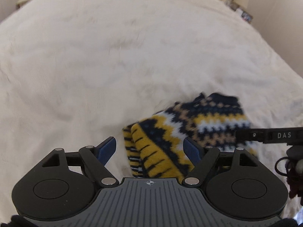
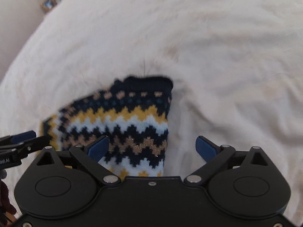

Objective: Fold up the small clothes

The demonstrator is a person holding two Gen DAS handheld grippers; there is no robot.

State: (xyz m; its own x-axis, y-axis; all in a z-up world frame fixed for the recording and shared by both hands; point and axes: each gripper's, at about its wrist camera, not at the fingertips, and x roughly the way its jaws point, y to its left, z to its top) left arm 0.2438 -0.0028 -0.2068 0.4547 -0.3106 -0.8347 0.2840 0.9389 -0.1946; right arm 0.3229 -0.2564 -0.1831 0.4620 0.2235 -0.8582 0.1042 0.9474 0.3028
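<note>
The patterned sock (image 1: 181,130) lay folded on the white bedspread (image 1: 94,66), low and right of centre in the left wrist view. The left gripper (image 1: 150,147) stood with jaws apart, the sock's yellow end between them, unpinched. The right gripper (image 2: 152,147) also gaped wide over the sock's right edge, lower centre.

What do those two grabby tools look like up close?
Both tools are black plastic with round side bulges, silver pins and blue finger pads. The left tool has a grey ribbed top with a crosshair mark; the right tool has a plain black top.
</note>
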